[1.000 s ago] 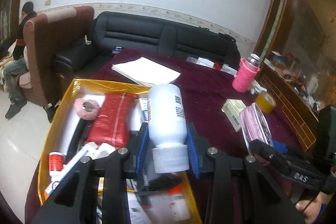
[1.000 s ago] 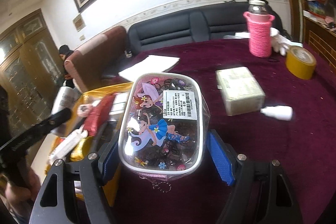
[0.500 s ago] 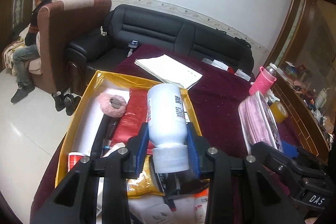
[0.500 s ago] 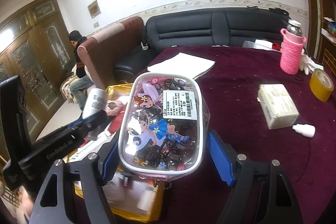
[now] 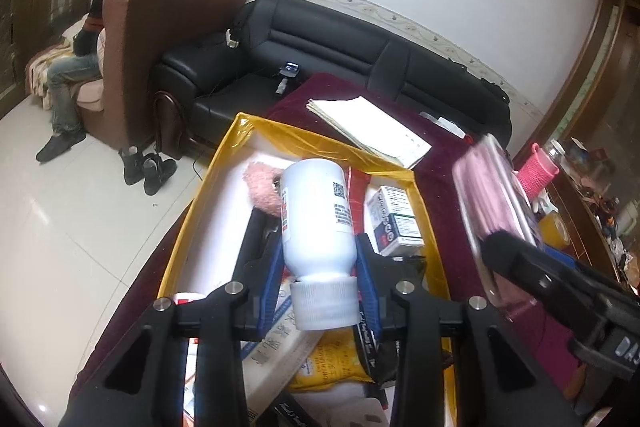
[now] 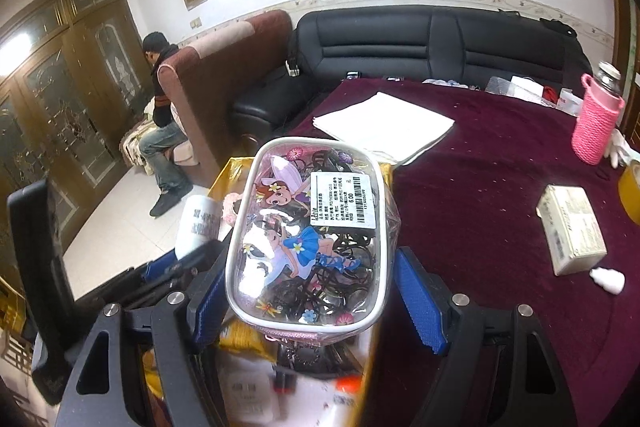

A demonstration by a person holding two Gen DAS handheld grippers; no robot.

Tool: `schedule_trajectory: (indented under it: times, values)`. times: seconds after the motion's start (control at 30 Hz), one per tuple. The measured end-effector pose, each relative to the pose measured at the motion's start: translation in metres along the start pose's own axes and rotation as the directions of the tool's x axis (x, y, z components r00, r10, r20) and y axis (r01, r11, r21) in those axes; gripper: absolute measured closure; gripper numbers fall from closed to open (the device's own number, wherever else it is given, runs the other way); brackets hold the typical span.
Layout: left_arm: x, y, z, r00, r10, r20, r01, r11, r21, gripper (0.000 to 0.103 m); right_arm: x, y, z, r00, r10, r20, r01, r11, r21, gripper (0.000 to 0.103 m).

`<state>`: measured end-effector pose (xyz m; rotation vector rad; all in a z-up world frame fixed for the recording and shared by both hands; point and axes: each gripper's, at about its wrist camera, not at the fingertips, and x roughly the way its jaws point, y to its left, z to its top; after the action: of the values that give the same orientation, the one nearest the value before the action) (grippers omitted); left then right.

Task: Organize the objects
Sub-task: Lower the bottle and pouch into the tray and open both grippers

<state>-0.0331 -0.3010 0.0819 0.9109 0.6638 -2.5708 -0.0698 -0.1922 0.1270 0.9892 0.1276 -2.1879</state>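
While the left gripper [image 5: 320,269] clamps a white bottle [image 5: 318,217] over the yellow box [image 5: 192,211], release comes next. From the right wrist, the right gripper [image 6: 310,297] holds a clear pouch [image 6: 308,231] above that box's near edge, awaiting lowering.

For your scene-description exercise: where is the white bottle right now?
In the left wrist view the white bottle sits centre frame, clamped cap-first in the left claw above the yellow box.

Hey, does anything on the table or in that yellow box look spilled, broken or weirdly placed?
Nothing looks spilled or broken. The yellow box is just crammed, packets piled crookedly over each other, and a small white cap-like piece lies loose on the cloth beside the pale carton.
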Motion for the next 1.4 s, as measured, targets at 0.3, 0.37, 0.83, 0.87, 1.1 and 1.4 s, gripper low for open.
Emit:
schedule_trajectory:
  times: [0.3, 0.37, 0.83, 0.87, 1.1, 1.4]
  values:
    - [0.017, 0.018, -0.001, 0.998, 0.043, -0.05, -0.046, 0.997, -0.058, 0.069, 0.058, 0.021, 0.021, 0.998, 0.005, -0.057, -0.007, 0.999, -0.035, 0.021]
    - [0.02, 0.021, -0.002, 0.997, 0.052, -0.059, -0.056, 0.996, -0.067, 0.069, 0.071, 0.025, 0.024, 0.997, -0.012, -0.07, 0.008, 0.998, -0.058, 0.021]
    - [0.028, 0.022, -0.004, 0.994, 0.064, -0.086, -0.07, 0.995, -0.071, 0.069, 0.138, 0.033, 0.038, 0.987, -0.045, -0.157, 0.029, 0.995, -0.1, 0.021]
    - [0.028, 0.022, -0.003, 0.994, 0.064, -0.086, -0.071, 0.995, -0.073, 0.069, 0.141, 0.035, 0.038, 0.986, -0.045, -0.161, 0.029, 0.994, -0.104, 0.021]
    - [0.028, 0.022, -0.003, 0.994, 0.065, -0.086, -0.071, 0.995, -0.074, 0.069, 0.159, 0.042, 0.037, 0.981, -0.035, -0.192, 0.015, 0.994, -0.106, 0.021]
    - [0.029, 0.021, -0.004, 0.994, 0.06, -0.087, -0.068, 0.994, -0.087, 0.069, 0.167, 0.041, 0.042, 0.977, 0.027, -0.211, -0.044, 0.996, -0.079, 0.018]
